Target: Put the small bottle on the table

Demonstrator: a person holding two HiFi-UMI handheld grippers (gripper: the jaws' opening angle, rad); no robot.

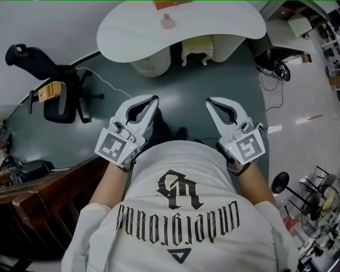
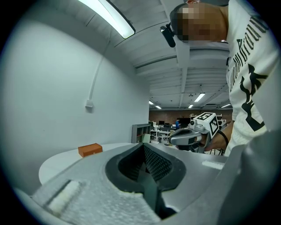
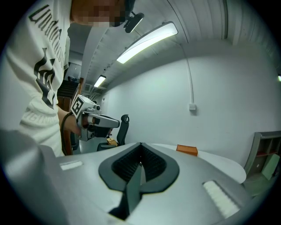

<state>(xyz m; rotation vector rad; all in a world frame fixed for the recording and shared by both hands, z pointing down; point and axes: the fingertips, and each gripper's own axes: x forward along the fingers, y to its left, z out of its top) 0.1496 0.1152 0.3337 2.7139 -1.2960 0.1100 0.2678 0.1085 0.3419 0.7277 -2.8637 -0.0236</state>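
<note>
Head view alone shows the small bottle [image 1: 168, 21]: pale pink, rounded, upright at top centre on the glossy white curved tabletop [image 1: 223, 29], well apart from the left tool [image 1: 153, 101] and right tool [image 1: 210, 102]. The gripper views show each tool's ribbed black pads closed together on nothing. They also show a boxy orange block [image 3: 187, 150] from the side.

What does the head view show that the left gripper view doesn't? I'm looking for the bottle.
Only the head view: the bottle, standing on the table near its far edge, and a black chair off to the left. Only the left gripper view: a ceiling light, a wall socket and distant desks. Both: the white table, the orange box, and the left claw and right claw, both shut and empty.
</note>
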